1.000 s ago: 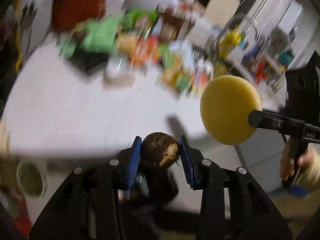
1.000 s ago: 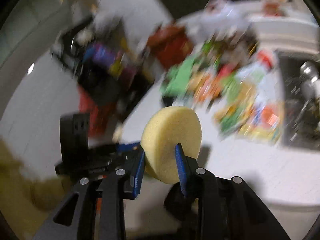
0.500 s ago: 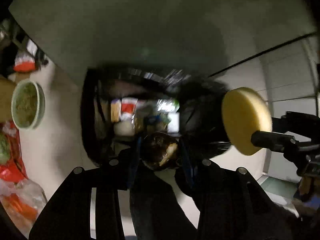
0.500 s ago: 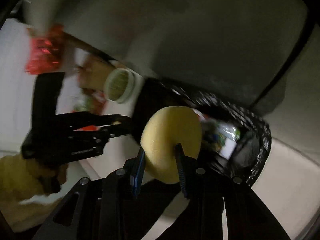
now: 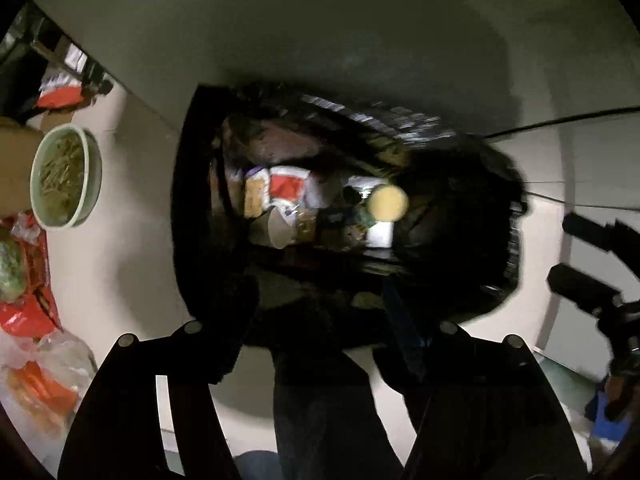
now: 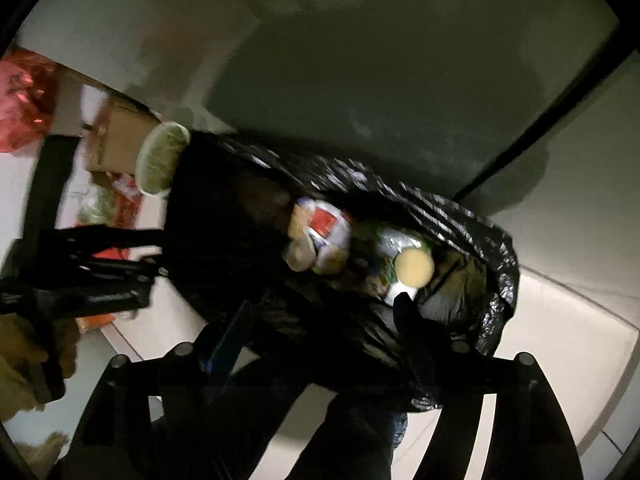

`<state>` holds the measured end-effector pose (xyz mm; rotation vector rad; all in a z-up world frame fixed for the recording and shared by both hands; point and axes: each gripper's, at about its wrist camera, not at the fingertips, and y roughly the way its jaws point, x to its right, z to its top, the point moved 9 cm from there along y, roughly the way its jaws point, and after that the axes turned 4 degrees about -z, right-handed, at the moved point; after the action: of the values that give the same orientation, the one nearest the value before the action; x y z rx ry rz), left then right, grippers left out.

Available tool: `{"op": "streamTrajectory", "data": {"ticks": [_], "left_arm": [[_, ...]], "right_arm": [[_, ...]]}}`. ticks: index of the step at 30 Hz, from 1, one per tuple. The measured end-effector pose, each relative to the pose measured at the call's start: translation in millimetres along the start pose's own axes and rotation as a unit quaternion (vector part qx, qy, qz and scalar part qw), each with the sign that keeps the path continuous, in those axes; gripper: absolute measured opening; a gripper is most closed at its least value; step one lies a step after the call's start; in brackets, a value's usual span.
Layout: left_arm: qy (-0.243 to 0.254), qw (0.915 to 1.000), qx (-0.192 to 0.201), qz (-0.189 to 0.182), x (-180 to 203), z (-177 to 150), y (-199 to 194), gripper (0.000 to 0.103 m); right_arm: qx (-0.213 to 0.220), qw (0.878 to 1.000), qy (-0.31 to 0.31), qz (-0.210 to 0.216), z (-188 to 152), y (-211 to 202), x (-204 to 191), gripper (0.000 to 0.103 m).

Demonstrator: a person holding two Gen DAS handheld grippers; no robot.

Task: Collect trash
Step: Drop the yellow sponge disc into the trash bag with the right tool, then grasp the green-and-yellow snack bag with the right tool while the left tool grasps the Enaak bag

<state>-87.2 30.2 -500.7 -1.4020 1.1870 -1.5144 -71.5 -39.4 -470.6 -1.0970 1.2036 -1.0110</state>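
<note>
A black trash bag [image 5: 496, 208] stands open on the floor below both grippers, with wrappers and a cup inside. The yellow round sponge [image 5: 387, 201] is inside the bag, and also shows in the right wrist view [image 6: 414, 267]. The brown rotten fruit is not visible. My left gripper [image 5: 320, 320] is open and empty above the bag's near rim. My right gripper [image 6: 320, 324] is open and empty above the bag [image 6: 492, 264]; it also shows at the right of the left wrist view [image 5: 588, 264].
A green bowl of noodles [image 5: 64, 176] sits on a cardboard box left of the bag. Red and orange packets [image 5: 28, 320] lie on the floor at the left. A dark cabinet front [image 5: 320, 40] stands behind the bag.
Both grippers swung from the table down over the trash bag and opened. The sponge and the brown fruit left the jaws; the sponge now lies in the bag.
</note>
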Motion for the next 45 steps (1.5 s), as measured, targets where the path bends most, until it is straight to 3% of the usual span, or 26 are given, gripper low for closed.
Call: {"op": "streamTrajectory", "data": {"ticks": [2,4,7,8,10,11,14,18,23,27,30,32,33,39,42,45], "left_arm": [[0.028,0.9993,0.023,-0.01,16.7,-4.0,-38.1,0.063],[0.051,0.9975,0.047,-0.016,30.0,-9.6,-74.7,0.063],[0.073,0.9928,0.09,-0.029,50.0,-13.6,-131.2,0.082],[0.079,0.9901,0.11,-0.038,58.4,-13.6,-151.2,0.083],[0.091,0.986,0.131,-0.049,72.7,-14.0,-176.1,0.084],[0.095,0.984,0.144,-0.045,79.5,-12.5,-188.1,0.084],[0.097,0.9792,0.169,-0.054,93.8,-4.6,-212.1,0.084],[0.098,0.9739,0.197,-0.056,103.3,4.6,-232.6,0.085],[0.104,0.9688,0.219,-0.051,112.8,1.5,-252.0,0.085],[0.095,0.9686,0.224,-0.052,110.3,-1.8,-260.1,0.085],[0.086,0.9684,0.228,-0.051,107.4,0.0,-265.2,0.085],[0.082,0.9674,0.234,-0.052,108.2,2.9,-270.9,0.085],[0.081,0.966,0.239,-0.056,110.6,5.8,-275.9,0.085],[0.077,0.9546,0.28,-0.066,121.7,33.9,-306.0,0.085],[0.086,0.9484,0.298,-0.065,138.3,58.8,-319.2,0.085],[0.104,0.9447,0.3,-0.081,163.7,80.4,-323.5,0.086]], "right_arm": [[0.022,0.999,-0.013,0.023,7.2,-35.8,-12.0,0.072],[0.07,0.994,-0.038,0.071,16.0,-101.5,-41.3,0.072],[0.143,0.98,-0.075,0.119,26.7,-190.6,-76.5,0.078],[0.184,0.971,-0.086,0.13,35.6,-232.1,-86.9,0.082],[0.257,0.953,-0.099,0.127,50.6,-290.7,-93.3,0.096],[0.303,0.94,-0.107,0.113,60.7,-320.8,-91.8,0.098],[0.385,0.913,-0.128,0.045,92.9,-366.0,-74.8,0.098],[0.358,0.924,-0.13,-0.028,143.6,-353.4,-35.0,0.098],[0.302,0.947,-0.1,-0.043,187.4,-316.1,4.2,0.097],[0.274,0.955,-0.107,-0.043,196.0,-300.4,21.2,0.092],[0.246,0.959,-0.132,-0.057,200.3,-284.5,18.1,0.076],[0.232,0.961,-0.141,-0.054,201.0,-276.1,15.7,0.054],[0.23,0.962,-0.142,-0.048,201.1,-275.3,14.1,0.053],[0.27,0.956,-0.115,0.006,185.8,-310.8,2.5,0.05],[0.312,0.945,-0.083,0.041,165.5,-350.6,3.3,0.05],[0.357,0.932,-0.047,0.036,143.3,-392.2,23.2,0.05]]}}
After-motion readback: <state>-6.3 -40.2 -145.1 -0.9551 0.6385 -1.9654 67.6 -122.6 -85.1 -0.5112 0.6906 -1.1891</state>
